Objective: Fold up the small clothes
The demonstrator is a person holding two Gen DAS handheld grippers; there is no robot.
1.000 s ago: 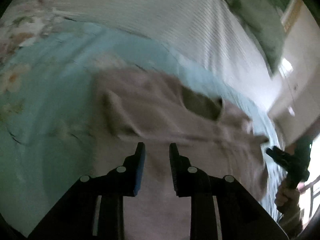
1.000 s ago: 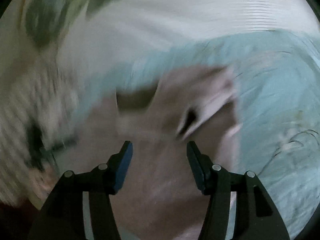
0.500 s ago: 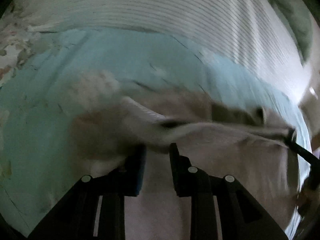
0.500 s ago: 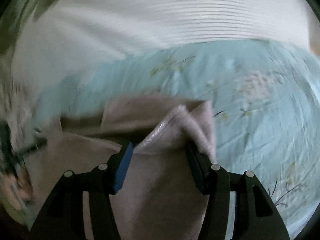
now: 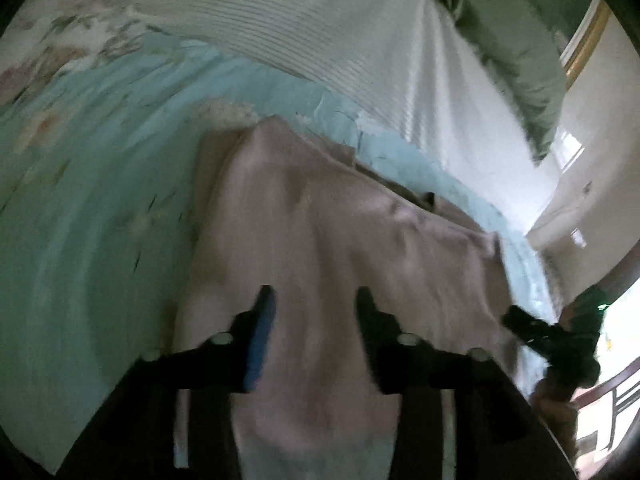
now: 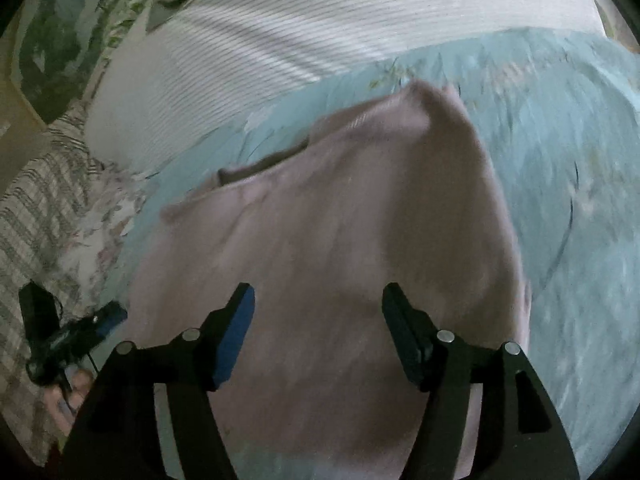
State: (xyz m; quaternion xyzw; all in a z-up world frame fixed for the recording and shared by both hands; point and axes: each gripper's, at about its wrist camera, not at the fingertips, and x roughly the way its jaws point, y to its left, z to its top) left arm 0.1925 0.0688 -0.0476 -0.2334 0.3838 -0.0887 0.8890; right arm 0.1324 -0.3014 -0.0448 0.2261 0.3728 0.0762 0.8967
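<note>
A small pale pink garment point(image 5: 340, 240) lies on a light blue floral bedsheet point(image 5: 80, 200), its far part folded over toward me. My left gripper point(image 5: 314, 300) is open and empty just above its near part. My right gripper point(image 6: 318, 296) is open and empty above the same pink garment point(image 6: 340, 220), which fills the middle of the right wrist view. The right gripper also shows at the right edge of the left wrist view point(image 5: 536, 328); the left gripper shows at the left edge of the right wrist view point(image 6: 80, 332).
A white ribbed blanket point(image 5: 320, 28) lies beyond the garment, also in the right wrist view point(image 6: 300, 20). A green patterned pillow point(image 5: 516, 40) sits at the far right. A striped cover point(image 6: 32, 208) lies at the left. The blue floral sheet point(image 6: 568, 160) extends to the right.
The garment's far side has been folded over and laid down. The left gripper's jaws have opened wider and let go of the cloth. Both grippers have pulled back above the garment.
</note>
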